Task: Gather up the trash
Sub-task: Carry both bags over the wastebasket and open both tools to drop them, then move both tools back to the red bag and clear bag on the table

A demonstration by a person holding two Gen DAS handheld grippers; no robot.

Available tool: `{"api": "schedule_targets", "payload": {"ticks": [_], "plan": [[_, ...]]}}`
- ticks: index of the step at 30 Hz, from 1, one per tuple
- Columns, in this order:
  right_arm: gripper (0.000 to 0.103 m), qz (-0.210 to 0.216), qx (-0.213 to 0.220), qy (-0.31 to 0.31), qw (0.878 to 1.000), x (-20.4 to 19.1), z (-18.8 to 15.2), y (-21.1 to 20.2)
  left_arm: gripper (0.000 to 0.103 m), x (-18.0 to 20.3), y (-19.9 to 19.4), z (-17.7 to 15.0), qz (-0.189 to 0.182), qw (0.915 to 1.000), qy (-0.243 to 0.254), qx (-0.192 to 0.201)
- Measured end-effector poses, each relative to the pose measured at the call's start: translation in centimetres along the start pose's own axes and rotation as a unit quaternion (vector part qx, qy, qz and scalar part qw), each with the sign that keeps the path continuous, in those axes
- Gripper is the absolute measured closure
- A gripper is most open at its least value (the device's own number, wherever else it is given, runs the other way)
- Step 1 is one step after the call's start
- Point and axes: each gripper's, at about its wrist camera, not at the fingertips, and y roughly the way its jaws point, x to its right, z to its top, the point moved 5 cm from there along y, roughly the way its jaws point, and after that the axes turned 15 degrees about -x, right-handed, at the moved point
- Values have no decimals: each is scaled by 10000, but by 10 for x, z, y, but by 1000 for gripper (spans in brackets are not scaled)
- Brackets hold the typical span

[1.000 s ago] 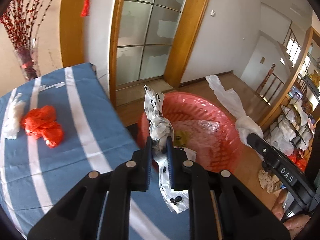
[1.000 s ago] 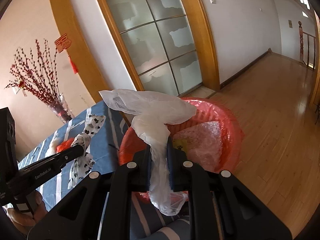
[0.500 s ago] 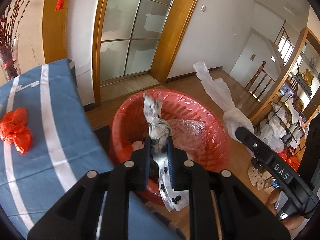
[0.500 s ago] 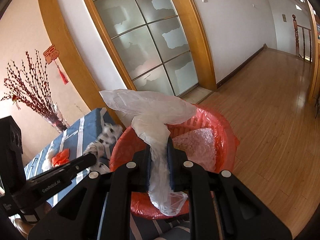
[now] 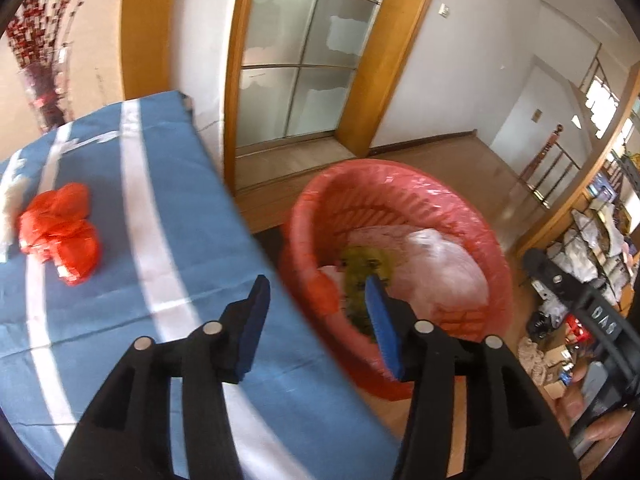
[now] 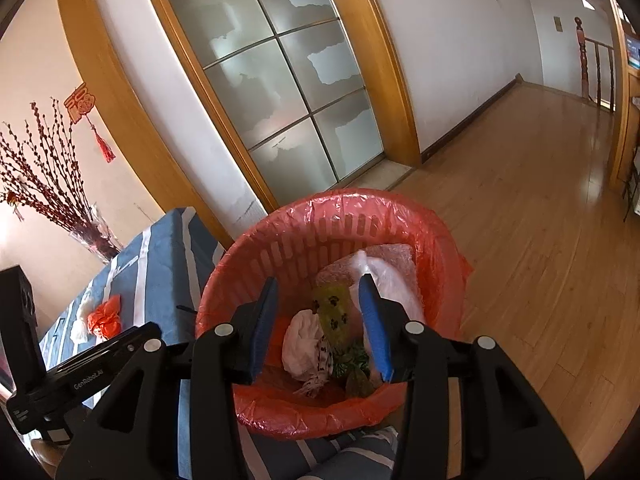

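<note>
My left gripper (image 5: 318,284) hovers at the table's edge beside the red-lined basket (image 5: 384,168); its jaws are opening with nothing between them. My right gripper (image 6: 318,282) hangs over the same basket (image 6: 340,200), jaws also opening and empty. Inside the basket lie the spotted white bag (image 6: 308,340), the clear white bag (image 6: 384,276) and a yellow-green wrapper (image 6: 334,308). A crumpled red bag (image 5: 60,236) rests on the blue striped tablecloth (image 5: 160,240), with a white scrap (image 5: 8,200) at the far left edge.
A glass vase of red branches (image 6: 92,236) stands at the table's far end. Behind the basket are a frosted glass door (image 5: 296,80) and wooden floor (image 6: 540,200). Cluttered shelves (image 5: 600,232) line the right side.
Both grippers have opened and let go of their bags. The spotted bag and the clear bag now lie in the basket. The left gripper has sunk a little.
</note>
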Motion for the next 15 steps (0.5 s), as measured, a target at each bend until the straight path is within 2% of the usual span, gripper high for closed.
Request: {"api": "schedule_targets", "payload": {"ticks": [8, 15], "plan": [[60, 66, 32, -381, 9992, -29, -2, -6, 48, -49, -19, -11, 344, 9989, -284, 109], [60, 205, -137, -743, 9969, -62, -11, 3, 48, -85, -32, -19, 503, 9967, -609, 174]]}}
